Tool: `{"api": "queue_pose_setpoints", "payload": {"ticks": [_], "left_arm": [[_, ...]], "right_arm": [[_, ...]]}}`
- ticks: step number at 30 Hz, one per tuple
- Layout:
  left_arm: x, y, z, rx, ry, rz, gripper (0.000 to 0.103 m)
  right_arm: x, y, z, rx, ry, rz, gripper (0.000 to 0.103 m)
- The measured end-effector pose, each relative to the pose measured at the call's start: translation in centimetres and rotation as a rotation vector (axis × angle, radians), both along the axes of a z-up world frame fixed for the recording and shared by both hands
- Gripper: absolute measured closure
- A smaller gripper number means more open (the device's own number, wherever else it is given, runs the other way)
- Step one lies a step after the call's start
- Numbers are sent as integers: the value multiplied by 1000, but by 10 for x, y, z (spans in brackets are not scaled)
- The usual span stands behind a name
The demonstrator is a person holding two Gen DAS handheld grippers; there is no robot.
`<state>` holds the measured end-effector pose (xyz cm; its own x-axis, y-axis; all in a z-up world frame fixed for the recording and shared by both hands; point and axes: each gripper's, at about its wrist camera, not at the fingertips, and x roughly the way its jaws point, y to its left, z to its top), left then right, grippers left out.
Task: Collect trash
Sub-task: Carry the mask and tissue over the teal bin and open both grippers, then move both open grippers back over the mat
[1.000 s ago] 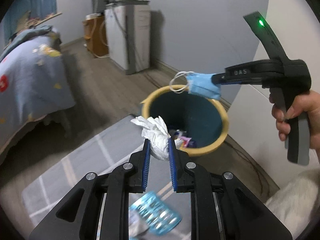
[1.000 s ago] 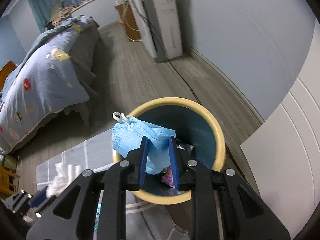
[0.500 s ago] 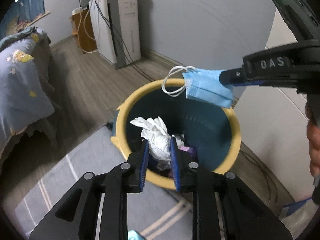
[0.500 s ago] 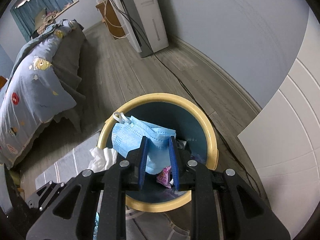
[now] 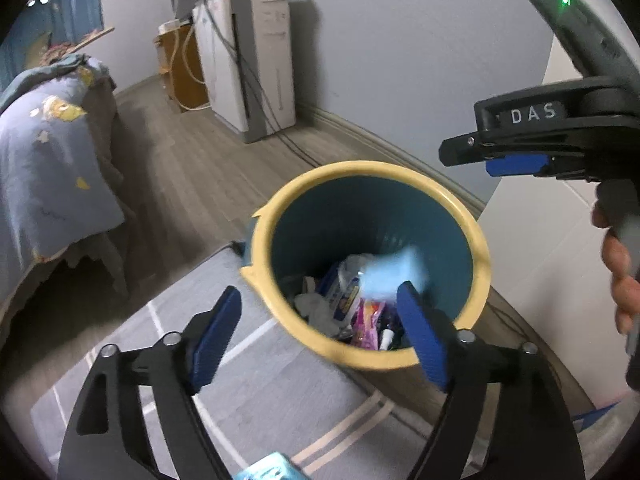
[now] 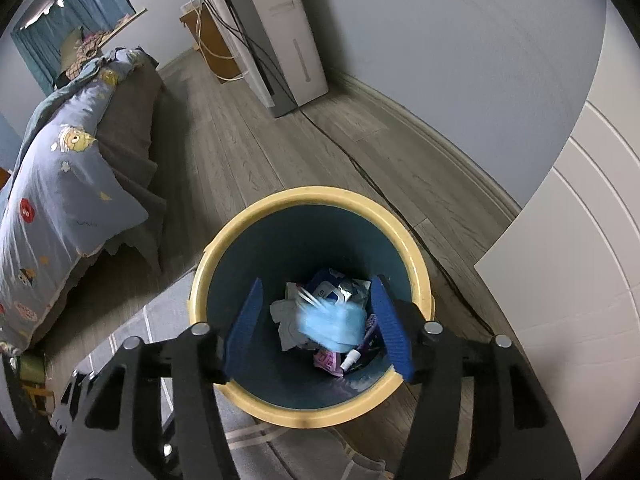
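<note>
1. Bedroom with grey wood floor (image 6: 248, 152); bed (image 6: 68, 184) with cartoon quilt at left; white tall appliance (image 6: 280, 32) against the grey wall; grey rug (image 5: 256, 396) under both grippers.
2. Trash bin (image 6: 400, 232), teal inside with a yellow rim, stands on the floor at the rug edge, just below both grippers.
3. Left gripper (image 5: 320, 336): jaws just been opening, now spread wide; nothing between the pads; right blue pad overlaps the bin rim in view, contact cannot be told.
4. Right gripper (image 6: 318, 322): jaws just been opening, now about half apart; nothing clamped; seen side-on in the left wrist view above the bin, a hand (image 5: 620, 272) on its grip.
5. Blue face mask (image 6: 332, 326) is loose inside the bin, motion-blurred, lying on or just above the trash pile; white ear loops visible.
6. White crumpled tissue (image 6: 286, 320) sits in the bin under the mask; partly covered.
7. Other trash in the bin: pink wrapper (image 6: 328, 362), small white bottle (image 6: 352, 358), printed packets; labels unreadable.
8. Light blue object (image 5: 268, 470) on the rug, cut off at the bottom frame edge; identity unclear.
</note>
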<state>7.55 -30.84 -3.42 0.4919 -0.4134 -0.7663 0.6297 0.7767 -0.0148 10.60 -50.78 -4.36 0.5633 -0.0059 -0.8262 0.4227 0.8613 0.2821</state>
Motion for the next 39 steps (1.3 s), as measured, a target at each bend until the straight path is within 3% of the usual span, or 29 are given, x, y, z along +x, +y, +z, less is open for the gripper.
{"api": "queue_pose_setpoints", "payload": {"ticks": [2, 7, 18, 23, 29, 34, 39], "left_arm": [[-2, 12, 5, -12, 10, 25, 13], [-7, 51, 23, -32, 24, 102, 9], [-45, 176, 73, -7, -49, 298, 7], [-64, 231, 74, 3, -38, 413, 7], [-85, 286, 57, -7, 21, 516, 7], [-91, 314, 20, 73, 131, 570, 7], [-97, 323, -8, 138, 198, 547, 7]], "right_arm": [[0, 3, 2, -4, -7, 4, 29], [0, 13, 10, -28, -30, 20, 6], [-2, 80, 35, -133, -62, 160, 6], [-8, 127, 38, -170, -71, 260, 6], [-25, 194, 28, -167, -42, 394, 6], [-39, 236, 12, -169, 0, 476, 6], [-47, 260, -2, -175, 45, 509, 6]]}}
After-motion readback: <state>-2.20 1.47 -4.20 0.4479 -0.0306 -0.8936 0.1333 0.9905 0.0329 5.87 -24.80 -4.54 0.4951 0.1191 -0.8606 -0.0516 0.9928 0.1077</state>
